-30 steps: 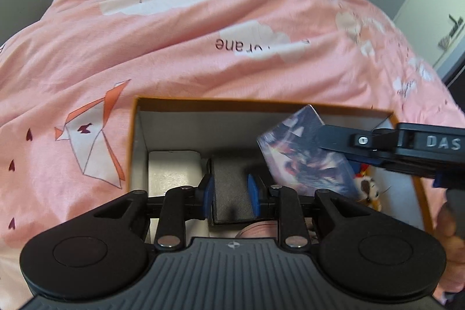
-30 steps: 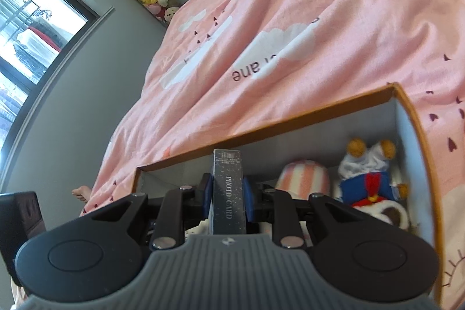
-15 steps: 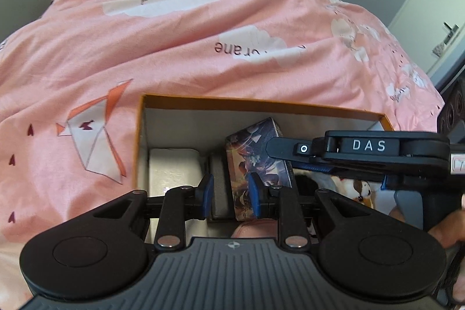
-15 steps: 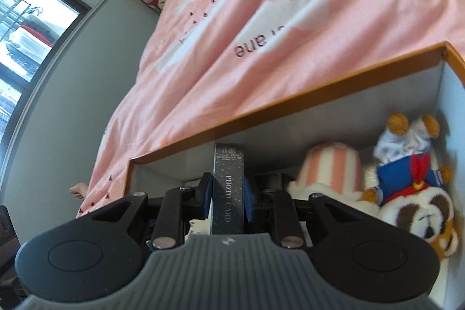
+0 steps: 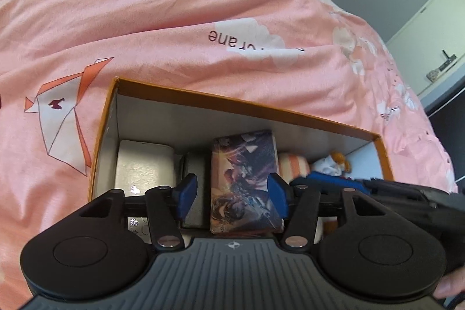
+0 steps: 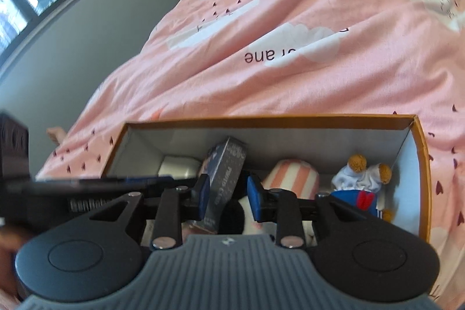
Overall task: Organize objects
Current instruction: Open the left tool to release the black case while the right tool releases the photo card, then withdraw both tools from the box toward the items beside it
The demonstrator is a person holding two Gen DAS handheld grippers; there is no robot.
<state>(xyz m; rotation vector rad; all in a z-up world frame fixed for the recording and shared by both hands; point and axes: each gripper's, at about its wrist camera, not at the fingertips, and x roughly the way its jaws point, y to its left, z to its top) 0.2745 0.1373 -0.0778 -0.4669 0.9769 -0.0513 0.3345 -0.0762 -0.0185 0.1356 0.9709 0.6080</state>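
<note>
While both jaws were just opening | card box between, unpressed | plush half-hidden

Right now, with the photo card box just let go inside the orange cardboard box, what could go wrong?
1. The dark illustrated photo card box leans tilted between the right gripper, whose jaws have just been opening; pulling out could tip it over.
2. The left gripper, also just opening, straddles that box and could drag it along.
3. Both grippers crowd the orange cardboard box and might collide.

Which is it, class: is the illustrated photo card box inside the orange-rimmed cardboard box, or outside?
Inside. The illustrated photo card box stands within the orange-rimmed cardboard box, below its rim, beside a white box.
</note>
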